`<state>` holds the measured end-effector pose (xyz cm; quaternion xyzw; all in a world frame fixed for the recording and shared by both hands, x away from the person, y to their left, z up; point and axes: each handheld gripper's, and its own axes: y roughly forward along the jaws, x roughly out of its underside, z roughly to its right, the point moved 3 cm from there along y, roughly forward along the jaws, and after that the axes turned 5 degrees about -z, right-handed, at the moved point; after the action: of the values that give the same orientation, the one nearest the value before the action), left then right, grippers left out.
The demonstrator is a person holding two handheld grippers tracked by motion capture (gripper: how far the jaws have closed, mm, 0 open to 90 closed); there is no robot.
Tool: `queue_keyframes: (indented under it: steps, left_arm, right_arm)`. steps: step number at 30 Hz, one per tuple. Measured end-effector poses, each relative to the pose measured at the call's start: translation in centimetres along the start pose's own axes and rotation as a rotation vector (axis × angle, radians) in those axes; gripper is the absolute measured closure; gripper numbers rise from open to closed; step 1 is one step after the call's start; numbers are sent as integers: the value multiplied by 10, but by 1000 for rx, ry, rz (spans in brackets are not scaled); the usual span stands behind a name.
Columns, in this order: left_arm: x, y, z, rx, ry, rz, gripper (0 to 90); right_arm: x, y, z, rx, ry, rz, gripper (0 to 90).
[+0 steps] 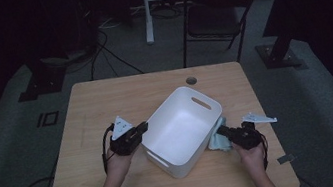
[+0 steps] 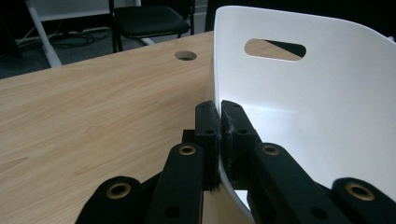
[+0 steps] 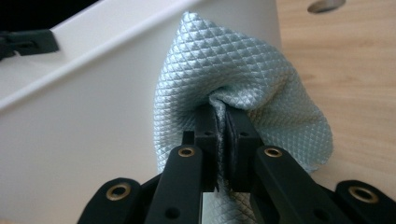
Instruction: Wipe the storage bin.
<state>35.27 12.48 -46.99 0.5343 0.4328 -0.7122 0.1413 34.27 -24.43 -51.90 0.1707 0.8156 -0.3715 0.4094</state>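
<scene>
Cloth (image 3: 243, 70), pale blue and quilted, is pinched in my right gripper (image 3: 223, 114), bunched at the jaws and hanging against the outer wall of the white bin (image 1: 180, 127); in the high view the cloth (image 1: 217, 142) sits at the bin's right side, low over the wooden surface (image 1: 100, 104). My left gripper (image 2: 219, 114) is clamped on the bin's rim, one jaw outside the wall and one inside, and in the high view that left gripper (image 1: 143, 126) meets the bin at its left edge. I judge this grip is there to steady the bin, which looks light enough to slide if the cloth drags against it. The bin is empty, with a slot handle (image 2: 275, 49) in its far wall. Holding the cloth by a gathered fold keeps it compact, so it should clear the rim when I carry it over and drop it in
</scene>
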Motion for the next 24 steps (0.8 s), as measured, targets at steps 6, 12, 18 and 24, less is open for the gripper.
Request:
queue_keyframes:
  steps: [6, 12, 18, 24]
  left_arm:
    - [0, 0, 1, -11, 2, -2, 868]
    - [0, 0, 1, -14, 2, -6, 868]
    - [0, 1, 0, -4, -3, -3, 868]
    - [-1, 1, 1, -2, 8, -3, 866]
  right_arm:
    - [3, 1, -3, 0, 1, -18, 850]
    - [-7, -13, -28, -52, -52, 17, 850]
    - [-13, -19, -43, -63, -106, 44, 850]
    - [-3, -8, -32, -55, -79, 14, 850]
